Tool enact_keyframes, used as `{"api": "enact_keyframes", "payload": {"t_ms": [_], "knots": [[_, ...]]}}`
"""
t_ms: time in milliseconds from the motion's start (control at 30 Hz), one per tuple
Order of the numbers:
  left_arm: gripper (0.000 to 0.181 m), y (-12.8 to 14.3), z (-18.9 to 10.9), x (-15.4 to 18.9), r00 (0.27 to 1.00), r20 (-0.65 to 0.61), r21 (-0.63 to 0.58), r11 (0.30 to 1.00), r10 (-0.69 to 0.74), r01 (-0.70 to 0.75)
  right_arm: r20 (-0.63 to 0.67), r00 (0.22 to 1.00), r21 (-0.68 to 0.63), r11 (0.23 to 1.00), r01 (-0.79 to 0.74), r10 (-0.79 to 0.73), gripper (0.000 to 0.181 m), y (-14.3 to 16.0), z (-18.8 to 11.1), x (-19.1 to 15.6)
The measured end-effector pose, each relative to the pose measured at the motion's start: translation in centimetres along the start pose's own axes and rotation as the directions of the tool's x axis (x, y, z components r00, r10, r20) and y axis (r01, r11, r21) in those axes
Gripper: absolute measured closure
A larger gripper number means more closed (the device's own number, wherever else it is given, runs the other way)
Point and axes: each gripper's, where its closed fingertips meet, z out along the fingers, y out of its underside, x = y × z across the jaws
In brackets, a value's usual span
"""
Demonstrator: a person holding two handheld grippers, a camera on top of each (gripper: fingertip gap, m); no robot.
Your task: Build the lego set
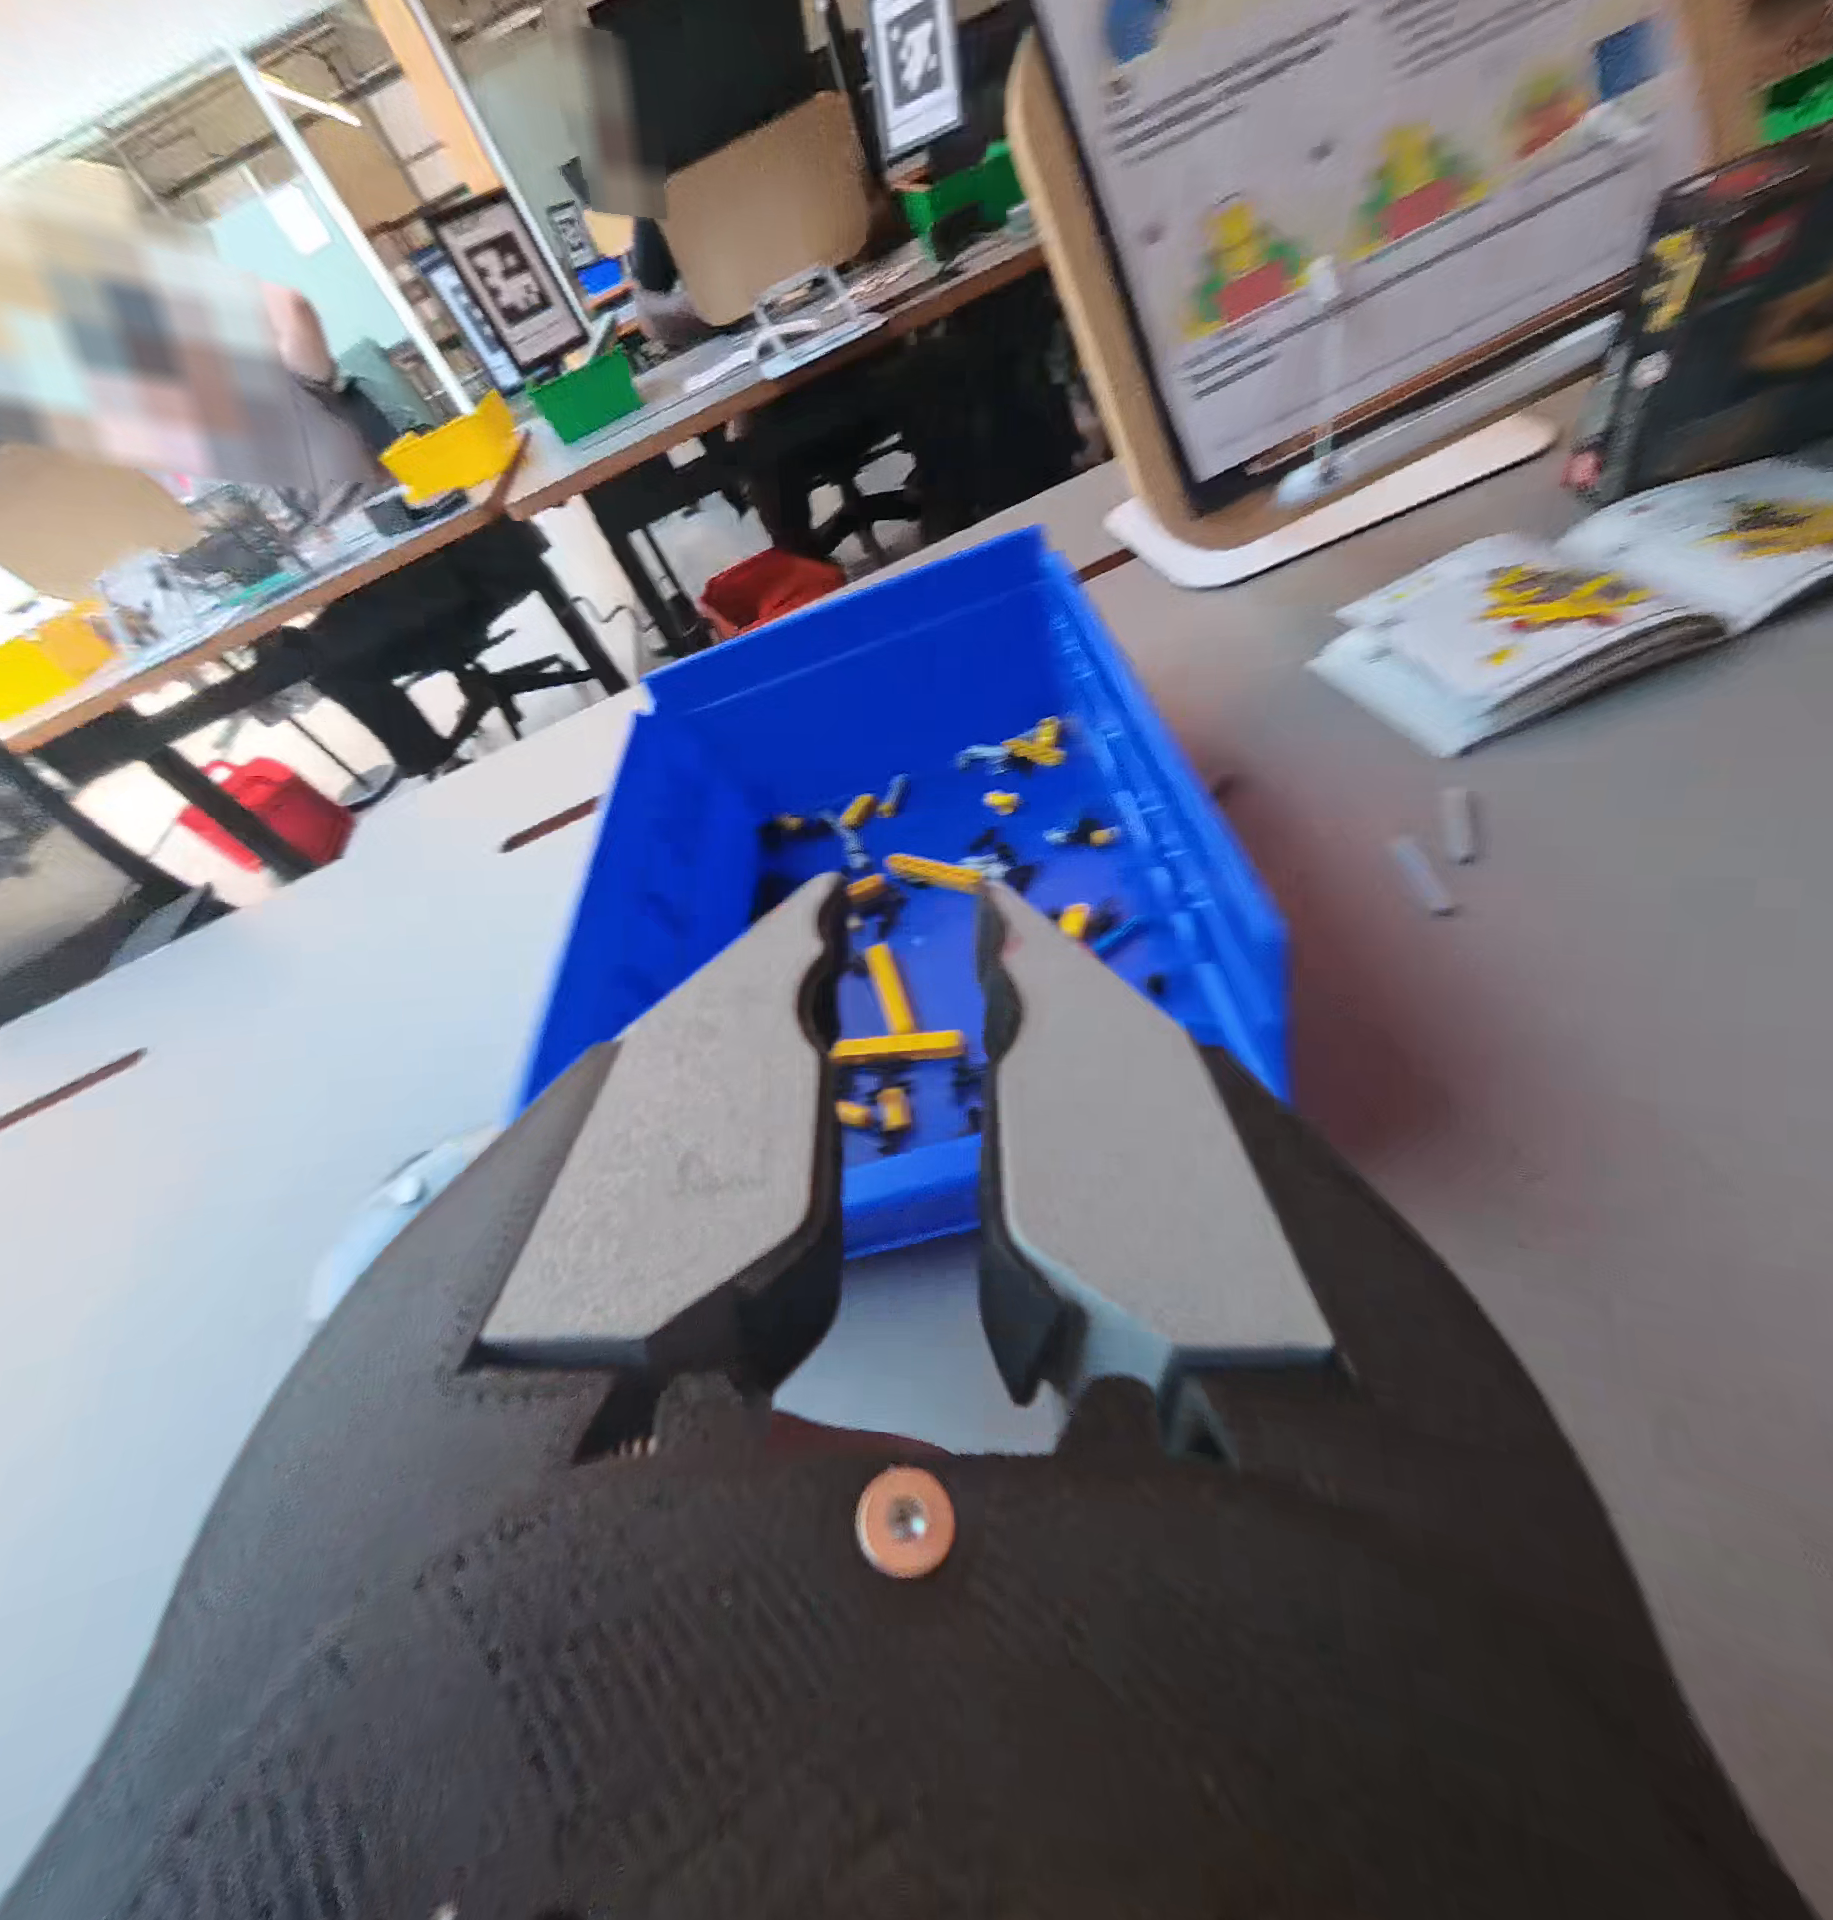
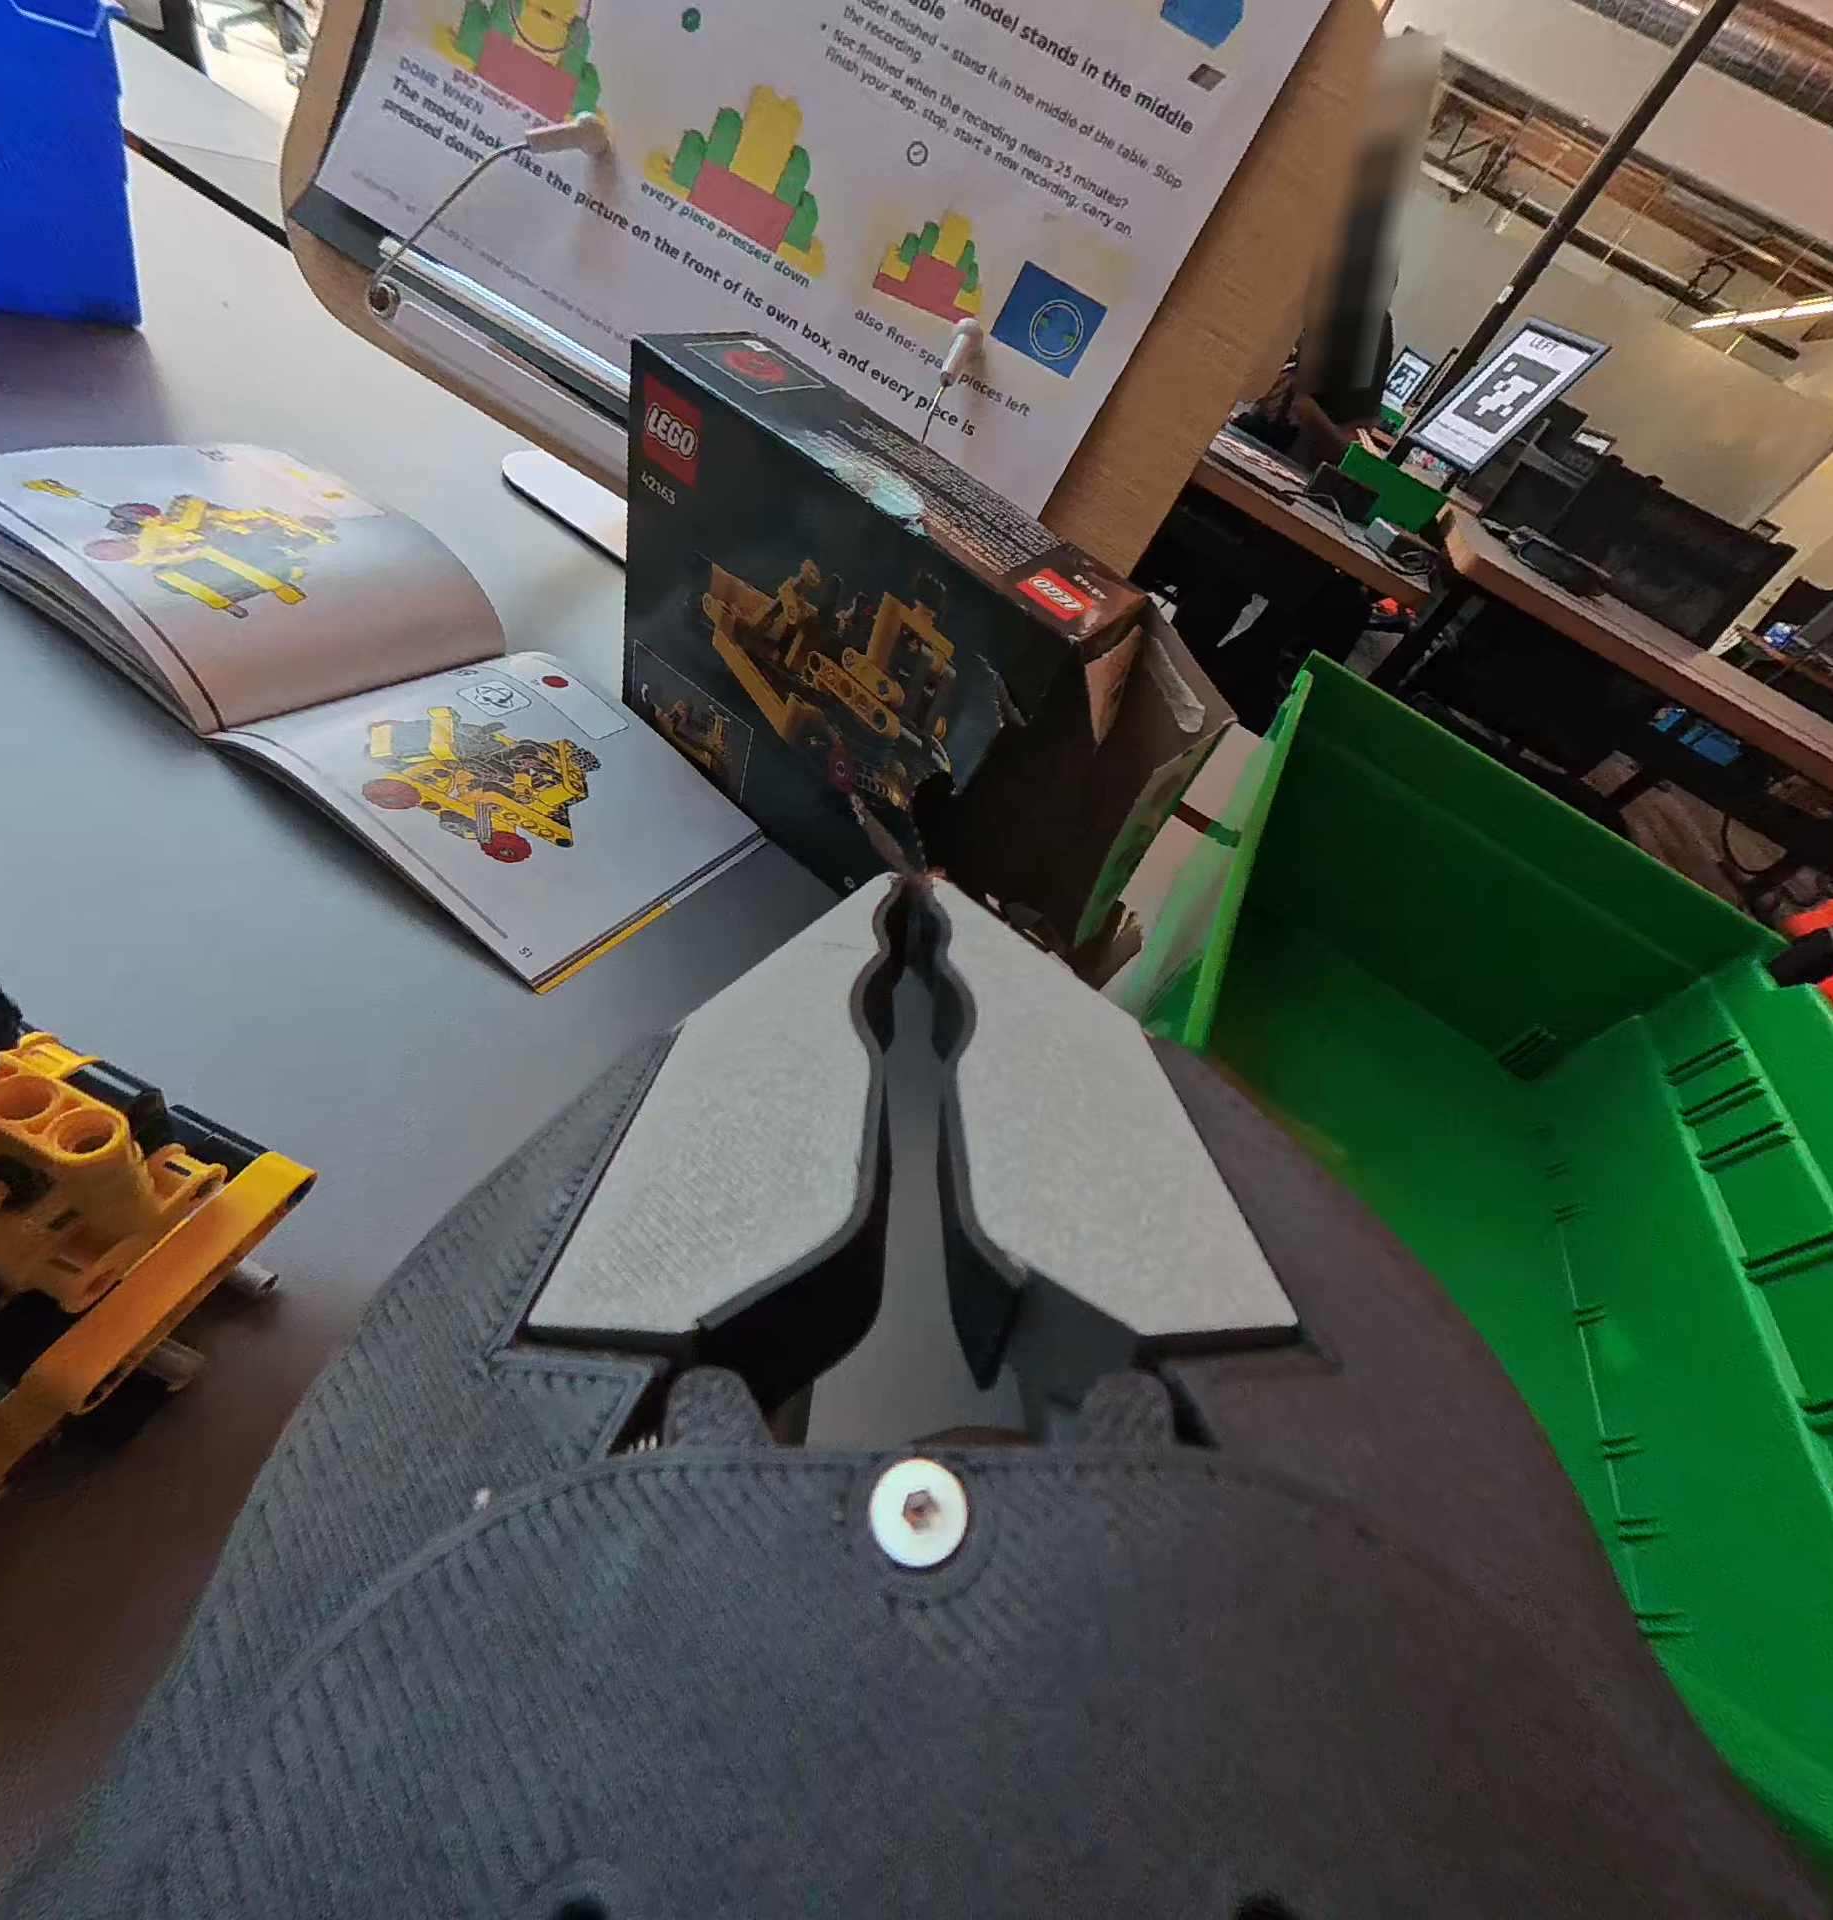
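My left gripper (image 1: 910, 896) is open and empty, held above the near end of a blue bin (image 1: 683, 862). Several loose yellow and black lego pieces (image 1: 896, 1044) lie on the bin's floor. My right gripper (image 2: 914, 883) is shut with nothing visible between its tips, hovering over the dark table. A partly built yellow and black lego vehicle (image 2: 70, 1205) sits at the left edge of the right wrist view. The open instruction booklet (image 2: 392, 686) lies on the table ahead of it and also shows in the left wrist view (image 1: 1577, 613).
The lego set's box (image 2: 850, 634) stands ahead of my right gripper, before an upright instruction board (image 2: 787, 187). An empty green bin (image 2: 1514, 1091) lies to the right. Two small grey pins (image 1: 1437, 852) lie on the table right of the blue bin. Other work tables stand behind. One gripper's finger ends stand about 55 centimetres off the other's.
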Motion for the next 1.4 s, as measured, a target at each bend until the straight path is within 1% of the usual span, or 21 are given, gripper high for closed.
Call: {"api": "enact_keyframes", "payload": {"t_ms": [33,67,100,133,167,233,267,300,367,433,533,633,700,800,867,933,1100,1267,1333,1400], "knots": [[0.176,0.5,0.6,-1.6,1.000,-0.017,-0.032,0.999,-0.003,0.003,0.004,1.000,-0.006,1.000,0.002,-0.002,0.181,0.1,0.1,-0.1],[0.179,1.2,1.7,-2.4,0.996,-0.082,-0.097,0.995,-0.035,0.027,0.006,1.000,-0.013,1.000,0.007,-0.007,0.181,0.2,0.2,-0.2],[0.176,2.5,3.1,-2.4,0.983,-0.171,-0.199,0.979,-0.067,0.032,0.006,1.000,-0.017,1.000,0.012,-0.012,0.181,0.3,0.3,-0.3],[0.174,4.1,4.5,-2.6,0.969,-0.232,-0.316,0.949,-0.081,0.004,0.006,1.000,-0.019,1.000,0.016,-0.016,0.181,0.3,0.3,-0.3],[0.172,5.6,5.9,-3.0,0.965,-0.251,-0.417,0.908,-0.077,-0.036,0.006,1.000,-0.019,1.000,0.020,-0.019,0.181,0.3,0.2,-0.4],[0.167,8.0,7.8,-2.4,0.939,-0.336,-0.555,0.821,-0.077,-0.131,0.006,1.000,-0.016,1.000,0.022,-0.021,0.181,0.2,0.1,-0.4],[0.165,9.2,8.6,-2.5,0.935,-0.345,-0.623,0.765,-0.081,-0.163,0.009,1.000,-0.013,1.000,0.020,-0.020,0.181,0.1,0.0,-0.4],[0.165,10.3,9.1,-2.7,0.937,-0.342,-0.682,0.706,-0.074,-0.193,0.013,1.000,-0.009,1.000,0.018,-0.017,0.181,0.0,-0.1,-0.5],[0.165,11.8,9.4,-2.4,0.927,-0.370,-0.750,0.611,-0.068,-0.255,0.019,1.000,-0.003,1.000,0.014,-0.014,0.181,-0.1,-0.2,-0.5],[0.162,12.5,9.4,-2.2,0.923,-0.381,-0.773,0.565,-0.049,-0.289,0.024,1.000,0.004,1.000,0.013,-0.013,0.181,-0.2,-0.3,-0.6],[0.162,12.7,8.2,-0.5,0.894,-0.433,-0.772,0.559,-0.114,-0.303,0.042,0.999,0.012,1.000,0.004,-0.005,0.181,-0.3,-0.4,-0.7],[0.162,13.4,7.9,-0.8,0.903,-0.416,-0.791,0.533,-0.106,-0.302,0.061,0.998,0.026,1.000,-0.003,0.001,0.181,-0.6,-0.4,-0.9],[0.162,13.7,7.9,-0.4,0.899,-0.416,-0.803,0.519,-0.137,-0.292,0.069,0.998,0.034,0.999,-0.005,0.003,0.181,-0.8,-0.4,-1.0],[0.162,14.5,8.3,-0.7,0.907,-0.403,-0.826,0.474,-0.119,-0.305,0.073,0.997,0.048,0.999,-0.008,0.004,0.181,-1.1,-0.7,-1.0],[0.164,14.4,8.7,-0.5,0.905,-0.402,-0.829,0.475,-0.138,-0.296,0.071,0.997,0.057,0.998,-0.008,0.004,0.181,-1.2,-0.9,-1.0],[0.172,14.6,8.9,-0.6,0.908,-0.398,-0.834,0.463,-0.128,-0.300,0.071,0.997,0.067,0.998,-0.010,0.005,0.181,-1.5,-1.1,-0.9],[0.178,14.8,9.0,-0.6,0.912,-0.391,-0.842,0.448,-0.125,-0.300,0.078,0.997,0.080,0.997,-0.014,0.007,0.181,-1.8,-1.3,-1.0],[0.163,14.7,8.7,-0.6,0.914,-0.386,-0.851,0.430,-0.121,-0.303,0.087,0.996,0.091,0.996,-0.004,-0.004,0.181,-2.1,-1.4,-1.2],[0.164,14.9,8.6,-0.9,0.918,-0.381,-0.856,0.419,-0.112,-0.304,0.090,0.996,0.095,0.996,0.000,-0.009,0.181,-2.2,-1.4,-1.3],[0.177,14.9,8.7,-0.6,0.913,-0.383,-0.857,0.422,-0.139,-0.295,0.090,0.996,0.099,0.995,0.002,-0.011,0.181,-2.3,-1.5,-1.4]]}}
